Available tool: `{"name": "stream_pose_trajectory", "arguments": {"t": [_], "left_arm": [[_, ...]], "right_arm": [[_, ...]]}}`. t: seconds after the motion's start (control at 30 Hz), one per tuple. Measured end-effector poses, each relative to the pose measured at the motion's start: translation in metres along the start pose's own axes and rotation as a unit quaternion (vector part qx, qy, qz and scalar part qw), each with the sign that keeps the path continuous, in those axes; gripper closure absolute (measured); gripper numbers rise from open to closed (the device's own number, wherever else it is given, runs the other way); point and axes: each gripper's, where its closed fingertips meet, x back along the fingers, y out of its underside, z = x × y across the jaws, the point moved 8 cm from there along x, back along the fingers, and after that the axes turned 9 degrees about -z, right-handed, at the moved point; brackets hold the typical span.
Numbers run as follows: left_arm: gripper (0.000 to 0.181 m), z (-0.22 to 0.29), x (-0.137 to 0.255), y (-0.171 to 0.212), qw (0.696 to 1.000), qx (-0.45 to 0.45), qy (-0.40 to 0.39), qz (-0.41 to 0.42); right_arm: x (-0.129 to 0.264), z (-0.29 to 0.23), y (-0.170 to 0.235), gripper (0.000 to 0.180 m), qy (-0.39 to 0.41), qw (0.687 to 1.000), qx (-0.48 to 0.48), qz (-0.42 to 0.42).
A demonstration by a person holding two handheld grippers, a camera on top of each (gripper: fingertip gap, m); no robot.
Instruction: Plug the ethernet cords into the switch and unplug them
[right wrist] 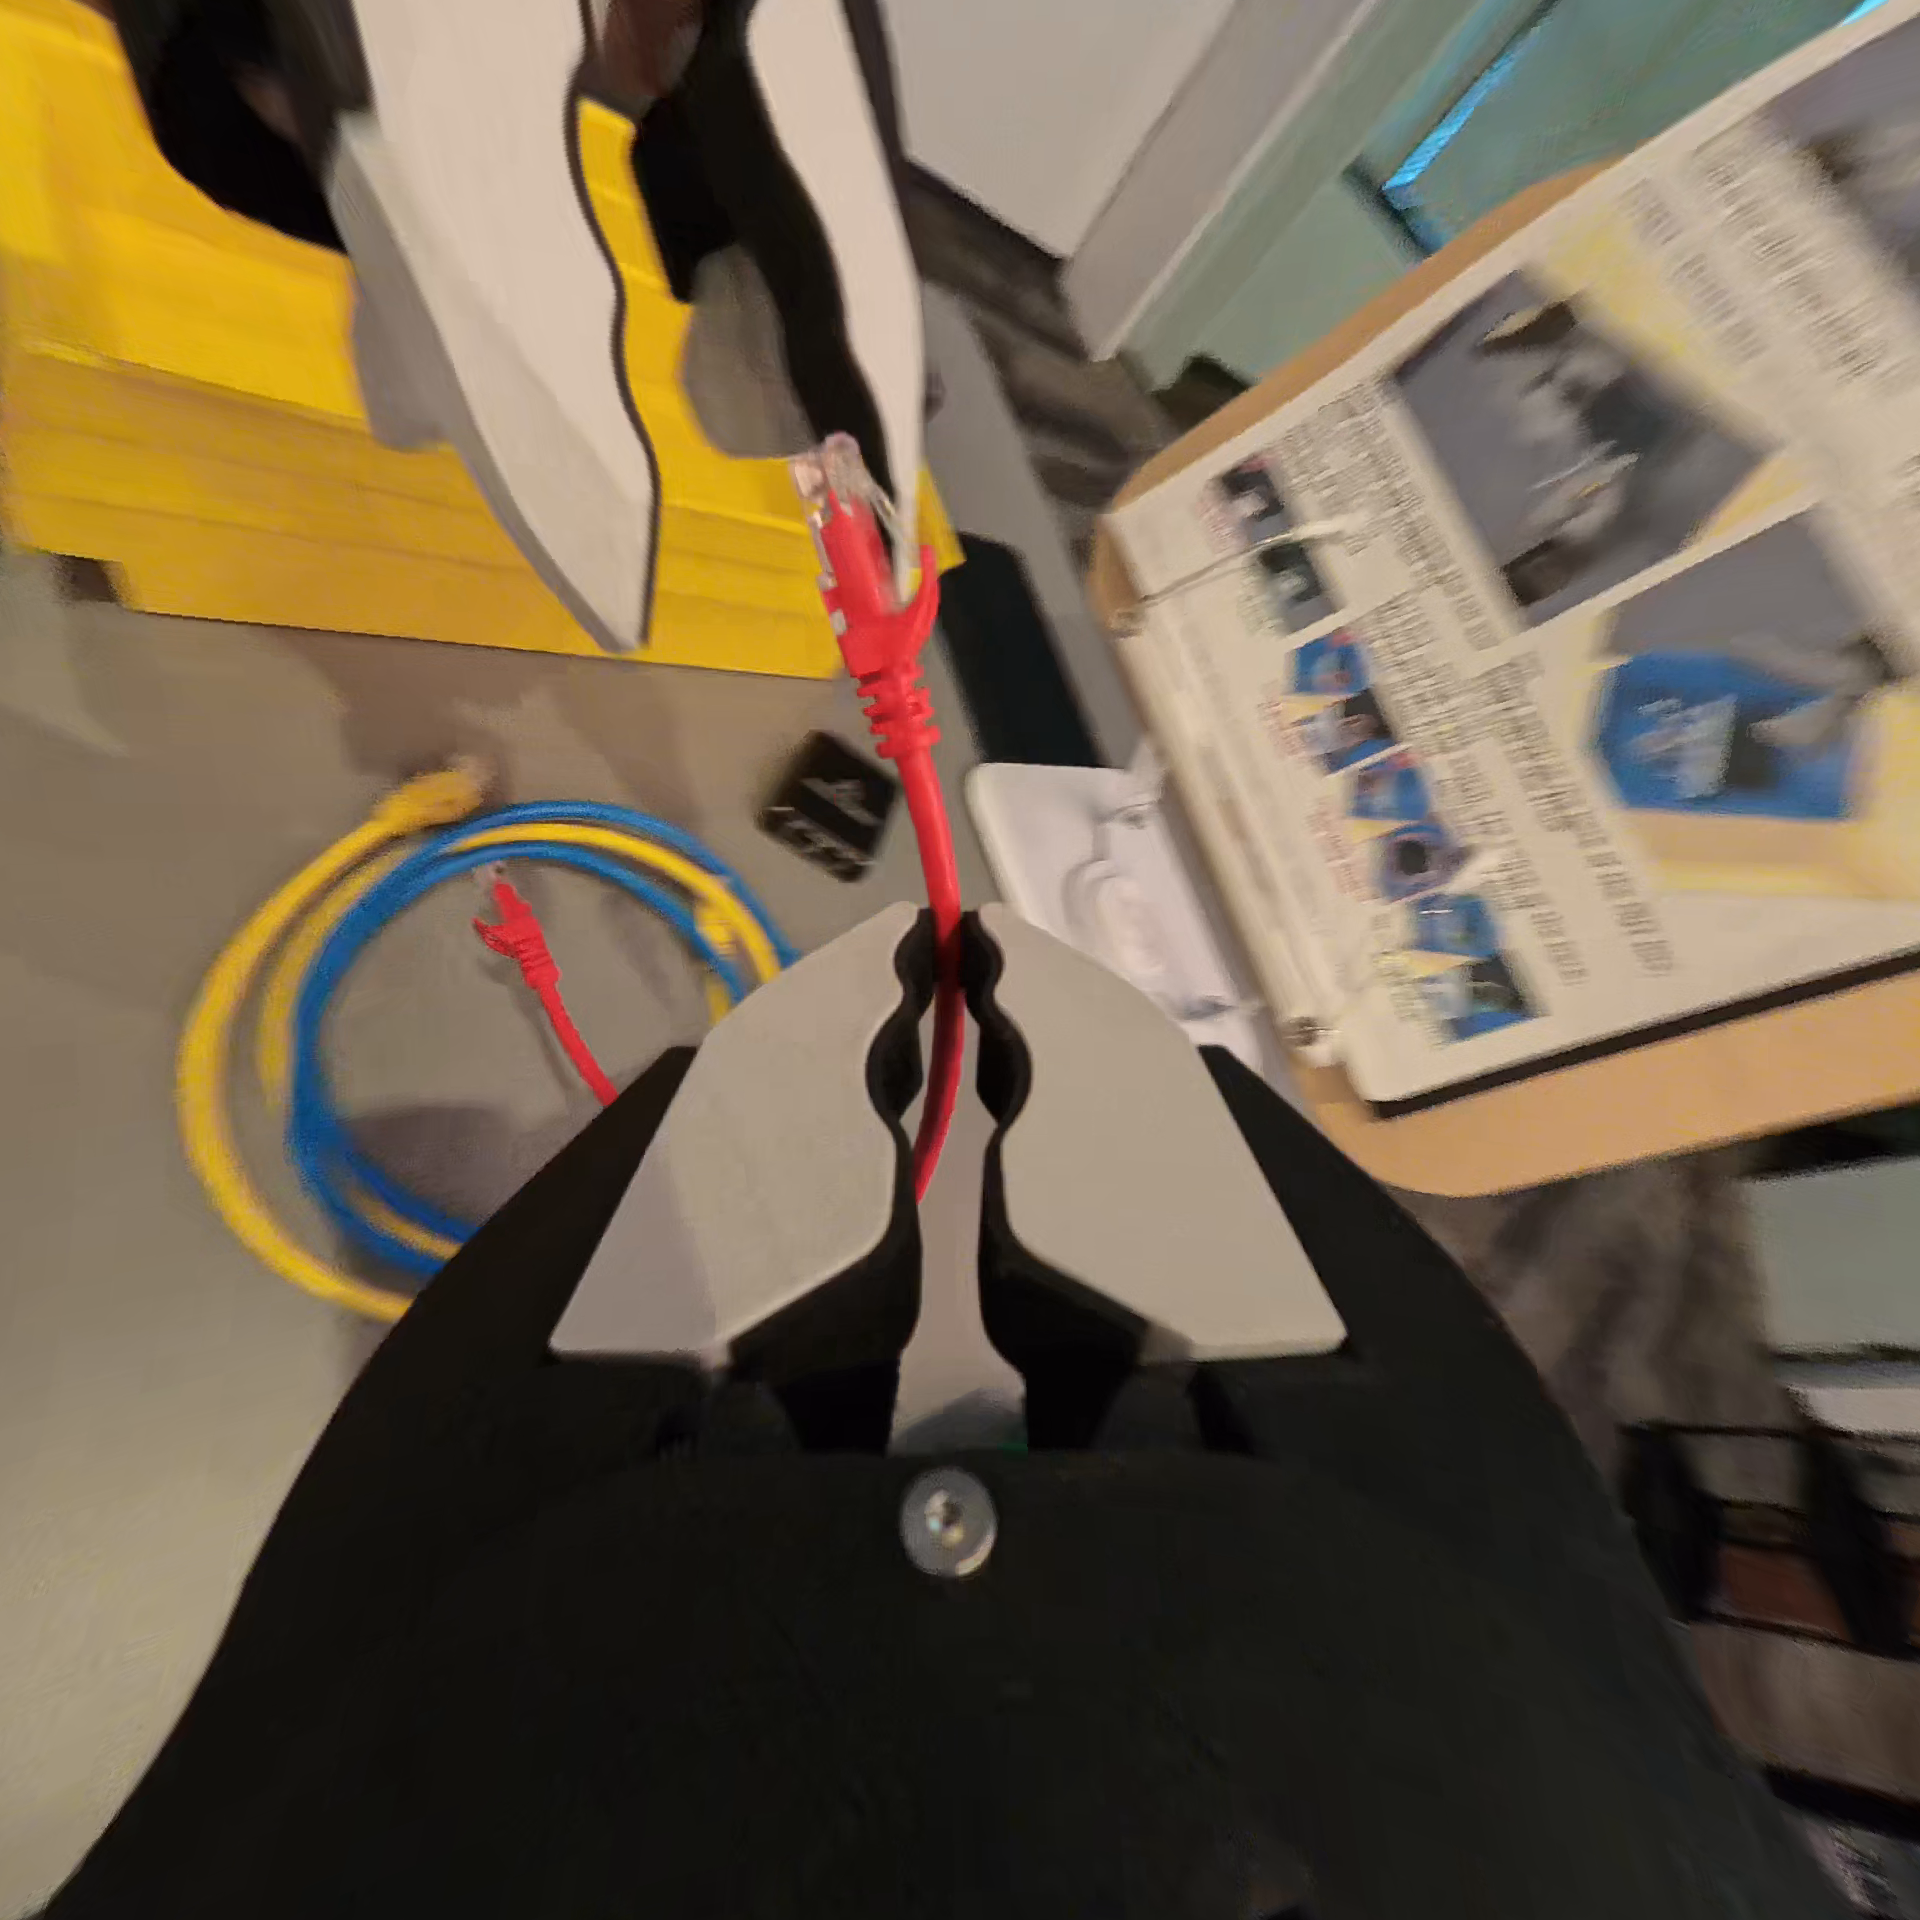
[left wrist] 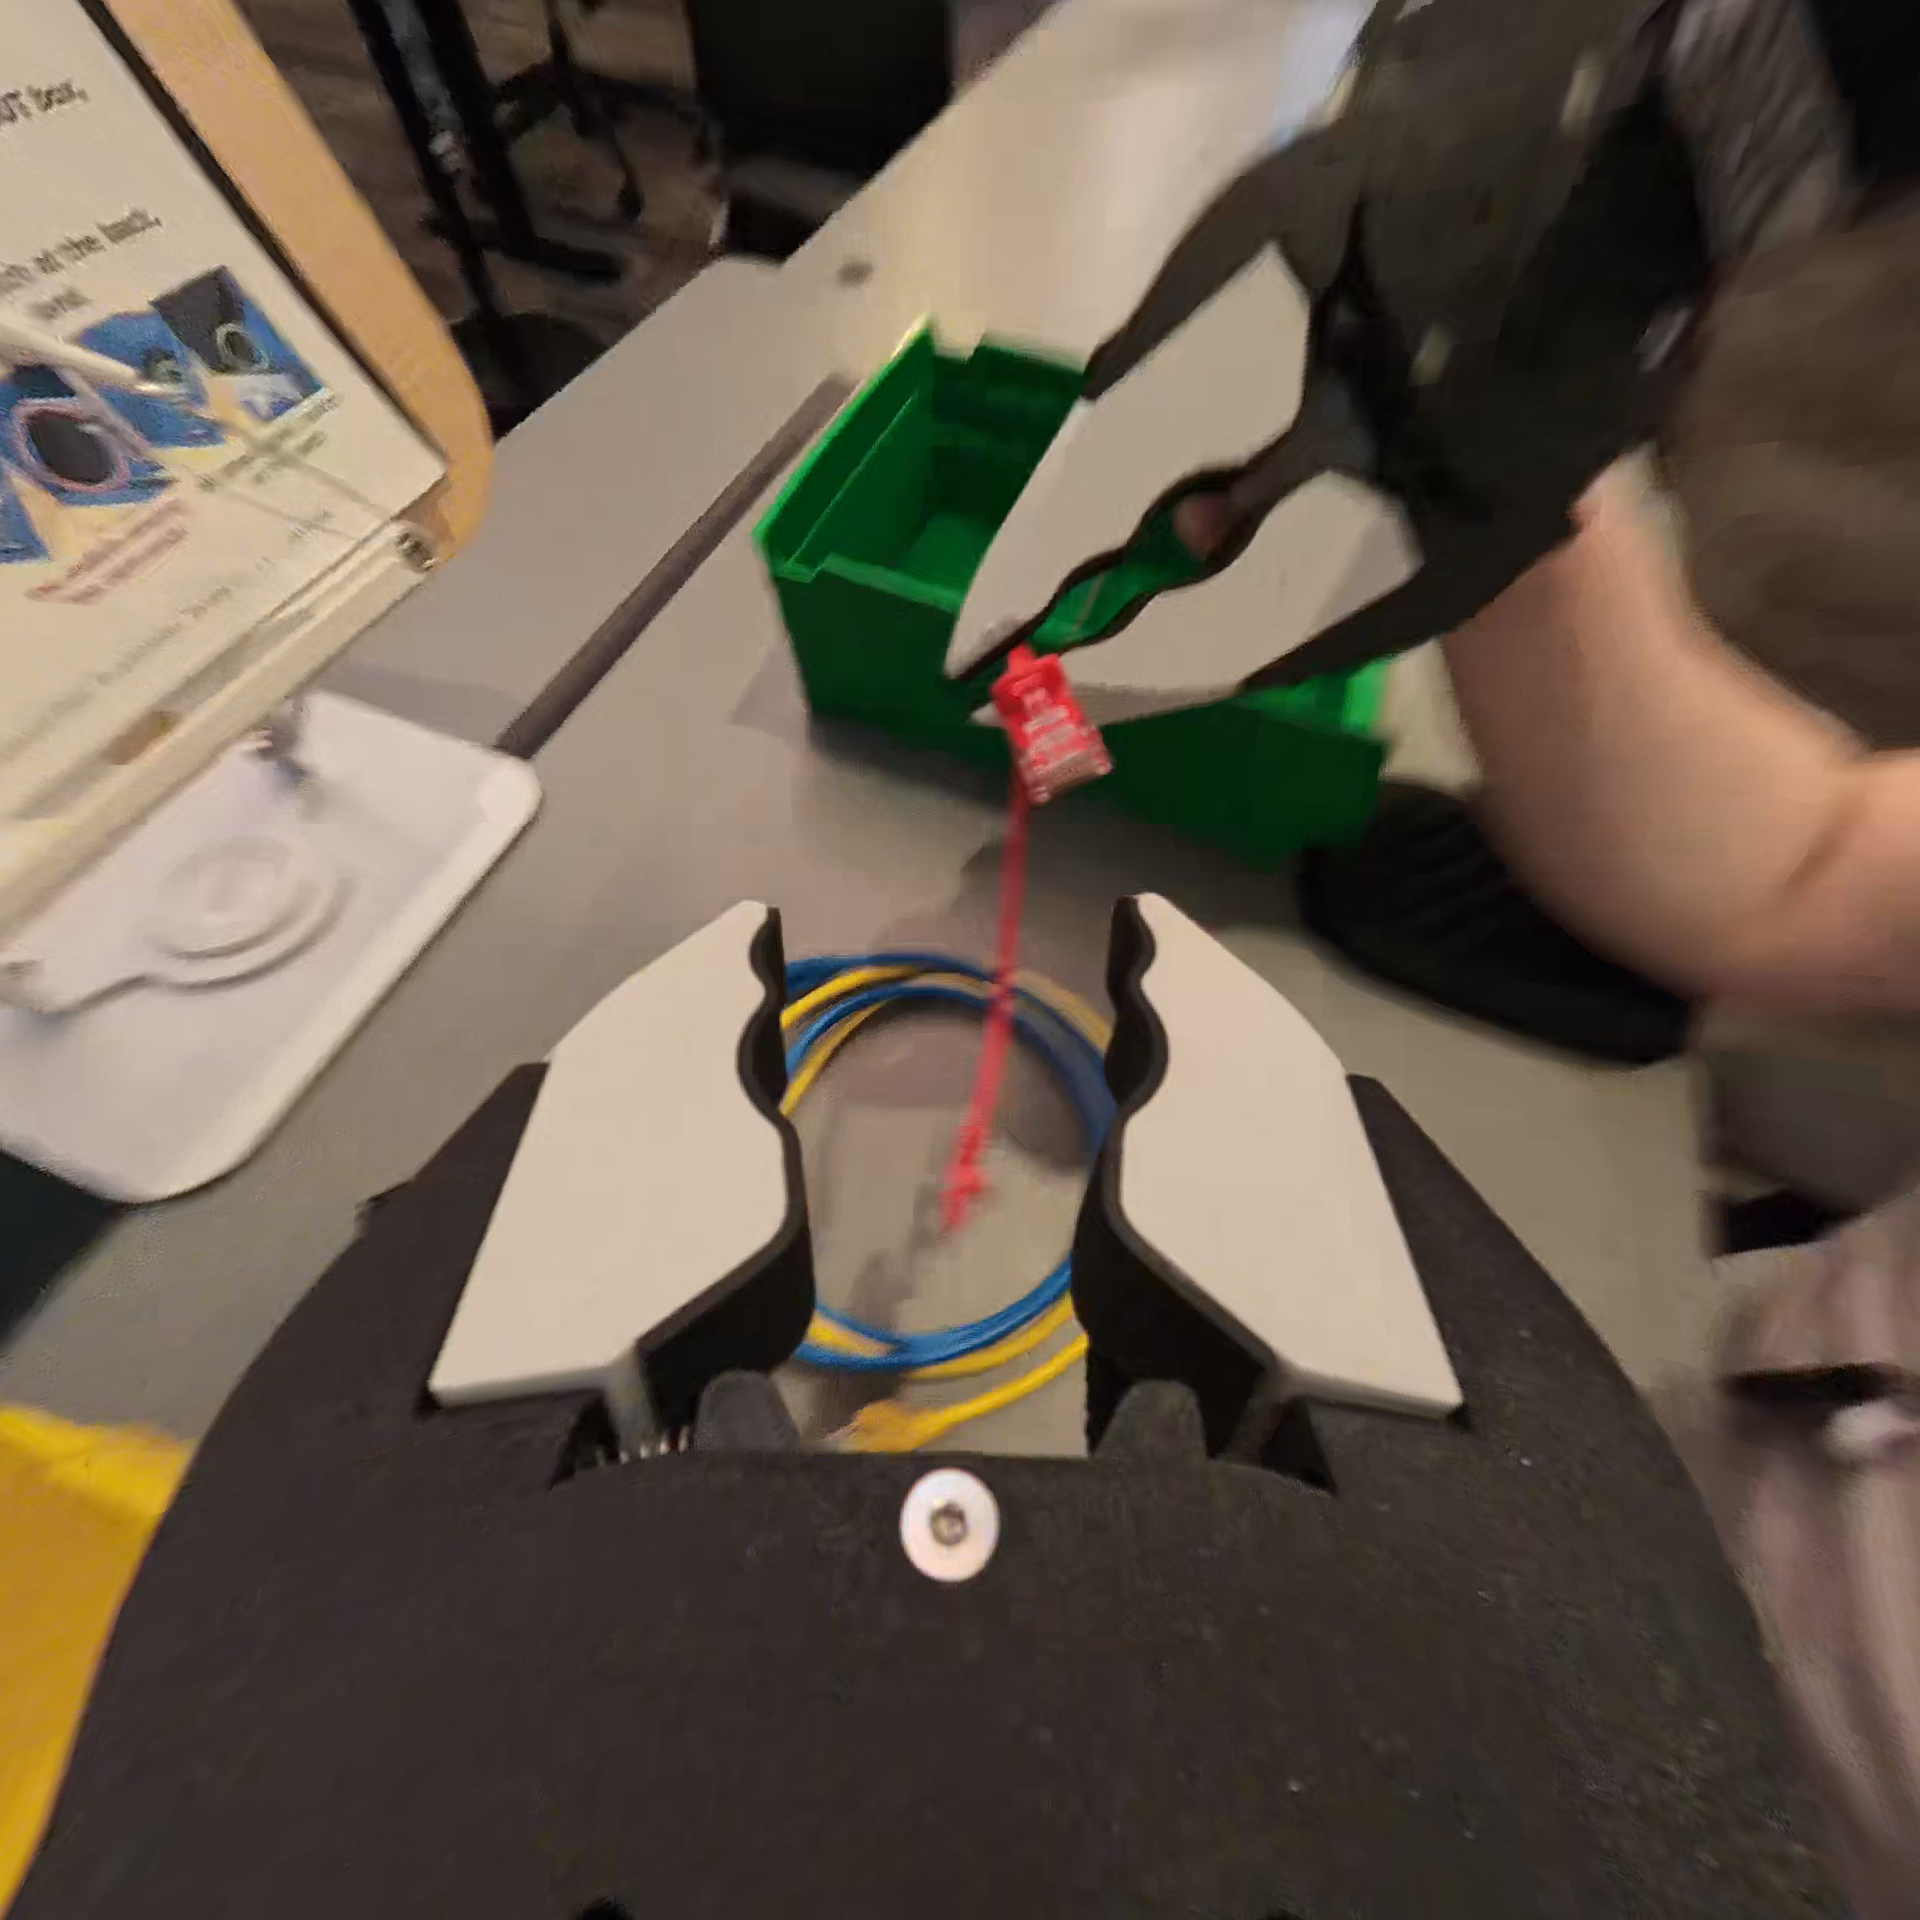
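a grey table (left wrist: 644, 790) carries coiled blue (right wrist: 312, 1091) and yellow cords (right wrist: 223, 1122), a green box (left wrist: 883, 613), a white tray (left wrist: 260, 935) — also a small black block (right wrist: 828, 805) and a yellow bin (right wrist: 208, 436).

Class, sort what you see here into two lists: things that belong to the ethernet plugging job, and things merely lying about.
Belong to the job:
red cord, held in the right gripper
blue cord
yellow cord
left gripper, jaws apart

Lying about:
green box
yellow bin
instruction board
white tray
small black block
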Motion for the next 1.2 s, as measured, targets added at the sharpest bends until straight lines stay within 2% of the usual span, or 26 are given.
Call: {"name": "stream_pose_trajectory", "arguments": {"t": [0.03, 0.13, 0.27, 0.37, 0.43, 0.5, 0.67, 0.73, 0.87, 1.03, 1.07, 1.13, 1.2], "left_arm": [[0.123, 0.000, 0.005, -0.004, 0.998, 0.025, 0.040, 0.032], [0.128, 0.001, 0.019, -0.010, 0.991, 0.058, 0.092, 0.078], [0.126, 0.007, 0.025, -0.015, 0.991, 0.061, 0.075, 0.089], [0.142, 0.007, 0.024, -0.014, 0.995, 0.062, 0.036, 0.069], [0.151, 0.003, 0.022, -0.011, 0.996, 0.065, 0.008, 0.056], [0.168, 0.005, 0.023, -0.011, 0.996, 0.057, 0.025, 0.064], [0.169, 0.006, 0.027, -0.014, 0.995, 0.045, 0.030, 0.085], [0.158, 0.005, 0.027, -0.014, 0.995, 0.046, 0.020, 0.088], [0.167, 0.005, 0.029, -0.014, 0.994, 0.041, 0.031, 0.096], [0.168, 0.005, 0.031, -0.015, 0.993, 0.039, 0.035, 0.109], [0.169, 0.005, 0.033, -0.015, 0.992, 0.043, 0.032, 0.116], [0.169, 0.001, 0.037, -0.015, 0.990, 0.050, 0.013, 0.132], [0.169, -0.003, 0.043, -0.015, 0.987, 0.058, 0.006, 0.150]], "right_arm": [[0.004, 0.001, -0.005, 0.174, 0.043, 0.999, 0.020, -0.006], [0.013, 0.000, -0.020, 0.173, 0.158, 0.985, 0.074, -0.016], [0.007, -0.010, -0.031, 0.174, 0.196, 0.973, 0.116, -0.034], [0.004, -0.015, -0.036, 0.174, 0.211, 0.969, 0.128, -0.021], [0.004, -0.018, -0.040, 0.174, 0.216, 0.967, 0.130, -0.018], [0.004, -0.020, -0.042, 0.174, 0.222, 0.966, 0.135, -0.015], [0.006, -0.020, -0.043, 0.173, 0.218, 0.967, 0.133, -0.003], [0.008, -0.020, -0.043, 0.174, 0.221, 0.966, 0.136, 0.002], [0.009, -0.020, -0.044, 0.173, 0.224, 0.964, 0.141, 0.004], [0.007, -0.019, -0.044, 0.173, 0.221, 0.967, 0.124, 0.012], [0.008, -0.019, -0.045, 0.171, 0.221, 0.968, 0.116, 0.020], [0.014, -0.018, -0.050, 0.157, 0.219, 0.970, 0.091, 0.058], [0.025, -0.019, -0.058, 0.154, 0.192, 0.974, 0.060, 0.105]]}}
